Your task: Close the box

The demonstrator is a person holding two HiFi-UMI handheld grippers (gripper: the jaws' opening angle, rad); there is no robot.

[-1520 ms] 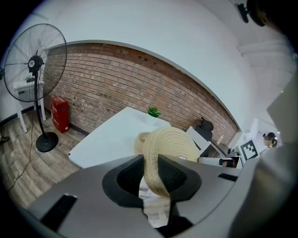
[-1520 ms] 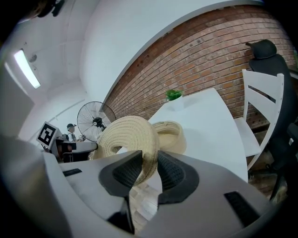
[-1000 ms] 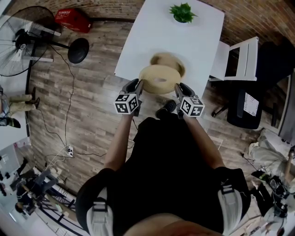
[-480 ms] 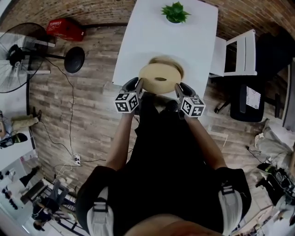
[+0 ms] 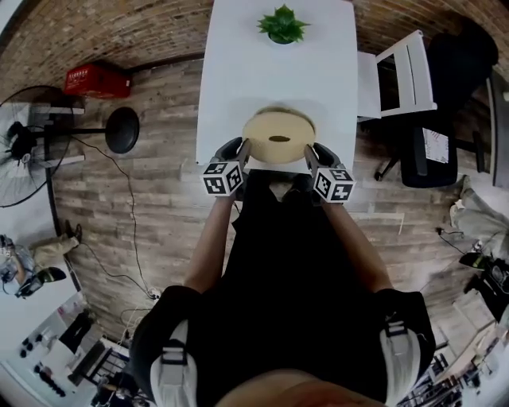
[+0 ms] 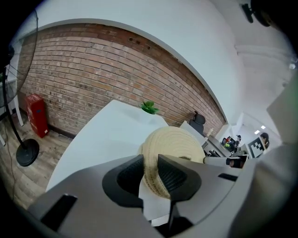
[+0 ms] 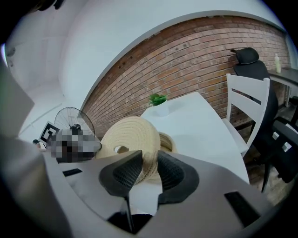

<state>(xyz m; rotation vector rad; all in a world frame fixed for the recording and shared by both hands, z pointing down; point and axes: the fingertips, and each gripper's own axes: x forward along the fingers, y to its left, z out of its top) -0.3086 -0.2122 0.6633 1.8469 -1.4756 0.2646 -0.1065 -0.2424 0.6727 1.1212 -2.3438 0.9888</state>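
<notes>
Now the lid point(image 5: 278, 137) hangs level over the tabletop's point(image 5: 262, 75) near edge. The left hand-held gripper point(image 5: 242, 151) pinches its left rim and the right hand-held gripper point(image 5: 312, 153) its right rim. The box point(image 7: 166, 140) sits just beyond and below, equally near both.

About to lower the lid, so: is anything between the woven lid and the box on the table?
Nothing visible does. The left gripper and right gripper clamp the lid by its rim; the box peeks out just behind it on the table. The plant stands at the table's far end. The lid hides the box's inside.
</notes>
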